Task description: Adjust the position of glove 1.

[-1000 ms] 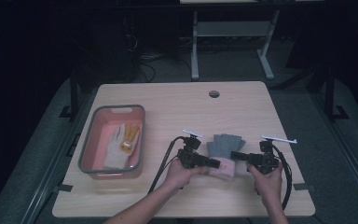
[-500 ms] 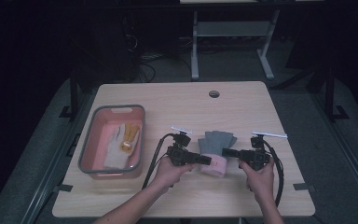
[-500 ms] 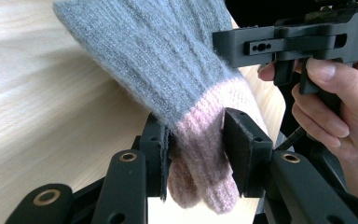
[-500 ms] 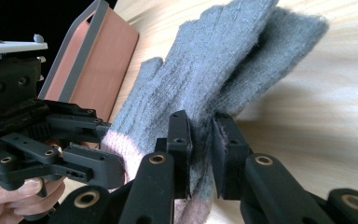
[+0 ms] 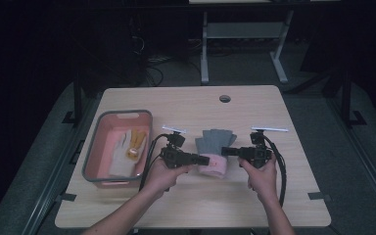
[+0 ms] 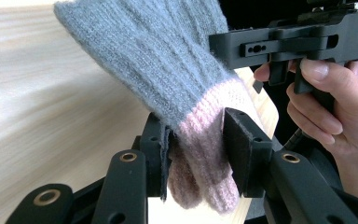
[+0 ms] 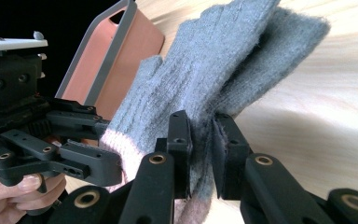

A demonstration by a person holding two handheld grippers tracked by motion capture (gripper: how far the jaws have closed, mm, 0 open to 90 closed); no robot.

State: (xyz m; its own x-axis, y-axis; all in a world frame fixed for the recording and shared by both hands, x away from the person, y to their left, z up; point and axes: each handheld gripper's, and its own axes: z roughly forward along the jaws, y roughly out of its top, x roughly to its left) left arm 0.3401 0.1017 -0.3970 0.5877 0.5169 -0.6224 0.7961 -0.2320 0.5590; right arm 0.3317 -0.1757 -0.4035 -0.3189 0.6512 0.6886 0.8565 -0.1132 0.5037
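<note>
Grey knit glove point(image 5: 215, 147) with pink cuff, near desk point(image 5: 186, 100) front edge, right of pink tub point(image 5: 90, 169). Left tool point(image 5: 206, 159) clamps cuff; right tool point(image 5: 223, 151) clamps grey knit. Likely soft, light, floppy; cuff best hold.

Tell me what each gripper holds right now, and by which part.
Both hold the grey glove. The left gripper is clamped on its pink cuff; the right gripper pinches the grey knit at the glove's other edge, near the cuff.

No text, label or number can be read anywhere (surfaces unmarked).
</note>
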